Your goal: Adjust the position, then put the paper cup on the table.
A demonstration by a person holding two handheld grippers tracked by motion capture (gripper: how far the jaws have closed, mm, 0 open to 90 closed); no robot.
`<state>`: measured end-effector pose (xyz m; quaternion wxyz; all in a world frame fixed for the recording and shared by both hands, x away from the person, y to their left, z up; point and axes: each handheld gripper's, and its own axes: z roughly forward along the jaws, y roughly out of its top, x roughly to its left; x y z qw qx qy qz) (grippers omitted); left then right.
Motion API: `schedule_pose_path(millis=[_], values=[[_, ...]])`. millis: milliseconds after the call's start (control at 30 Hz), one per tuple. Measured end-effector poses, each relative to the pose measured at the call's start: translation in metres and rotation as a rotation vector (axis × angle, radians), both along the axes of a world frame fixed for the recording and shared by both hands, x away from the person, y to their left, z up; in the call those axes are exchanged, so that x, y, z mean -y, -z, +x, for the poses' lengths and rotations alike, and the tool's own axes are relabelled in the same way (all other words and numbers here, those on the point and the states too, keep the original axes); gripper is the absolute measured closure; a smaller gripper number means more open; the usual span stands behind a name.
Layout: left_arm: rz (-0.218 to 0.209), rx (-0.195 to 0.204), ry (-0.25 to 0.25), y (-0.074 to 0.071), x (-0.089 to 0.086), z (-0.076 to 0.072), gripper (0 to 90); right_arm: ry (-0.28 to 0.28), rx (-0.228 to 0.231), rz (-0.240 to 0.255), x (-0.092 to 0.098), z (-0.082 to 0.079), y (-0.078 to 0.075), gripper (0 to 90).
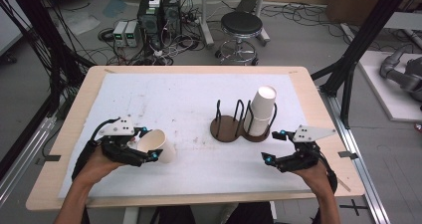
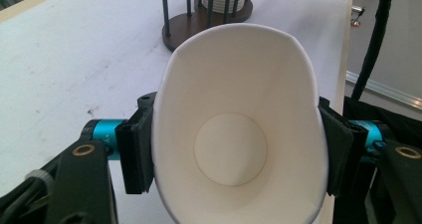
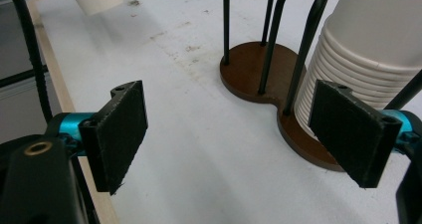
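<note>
Squeezed paper cup [image 2: 234, 139], holder [image 2: 199, 22] beyond.

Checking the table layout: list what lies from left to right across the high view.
Left gripper squeezing a white paper cup → brown wooden cup holder with black wire hoops → stack of white paper cups in its right ring → open right gripper.

A white paper cup [image 1: 158, 145], squeezed oval, lies tilted sideways, mouth open, left of centre.

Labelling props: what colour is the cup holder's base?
Dark brown base, clearest in the right gripper view.
</note>
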<state>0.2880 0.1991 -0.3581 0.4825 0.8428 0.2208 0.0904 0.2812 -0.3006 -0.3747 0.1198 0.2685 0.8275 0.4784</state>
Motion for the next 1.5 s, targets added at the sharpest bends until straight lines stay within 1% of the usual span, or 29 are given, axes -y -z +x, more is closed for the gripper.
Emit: schedule_pose_path(millis=[167, 267, 367, 500, 967, 1000, 1133, 1167, 1233, 1400, 1467, 1500], values=[[0.007, -0.002, 0.006, 0.001, 0.004, 0.002, 30.6, 0.007, -0.006, -0.006, 0.003, -0.002, 0.001, 16.1], [0.010, 0.000, 0.007, 0.001, 0.005, 0.001, 30.6, 0.007, -0.001, -0.003, 0.004, -0.002, 0.000, 16.1], [0.011, 0.000, 0.002, 0.001, 0.005, 0.000, 30.6, 0.001, 0.004, -0.002, 0.003, -0.003, 0.000, 16.1], [0.009, 0.010, -0.002, -0.001, 0.004, -0.002, 30.7, -0.004, 0.000, -0.004, 0.000, -0.002, 0.000, 16.1], [0.006, 0.009, -0.005, -0.001, 0.003, 0.001, 30.8, 0.001, 0.002, 0.003, 0.003, -0.002, -0.001, 16.1], [0.009, 0.010, -0.006, -0.001, 0.003, 0.001, 30.8, 0.001, 0.008, 0.004, 0.003, -0.002, -0.002, 16.2], [0.013, 0.010, 0.000, -0.002, 0.006, 0.003, 30.8, 0.001, 0.009, 0.003, 0.003, -0.002, -0.002, 16.1], [0.020, 0.009, 0.003, -0.002, 0.007, 0.004, 30.8, 0.001, 0.009, 0.003, 0.003, -0.002, -0.002, 16.1], [0.021, 0.007, 0.004, -0.001, 0.010, 0.005, 30.8, 0.004, 0.003, 0.005, 0.004, -0.003, -0.002, 16.1], [0.025, 0.012, 0.010, -0.002, 0.014, 0.007, 30.8, 0.006, 0.008, 0.005, 0.005, -0.002, -0.002, 16.1], [0.037, 0.017, 0.015, -0.002, 0.016, 0.007, 30.8, 0.008, 0.006, 0.004, 0.005, -0.003, -0.002, 16.2], [0.033, 0.014, 0.013, -0.002, 0.017, 0.007, 30.8, 0.008, 0.006, 0.004, 0.005, -0.003, -0.002, 16.2]])
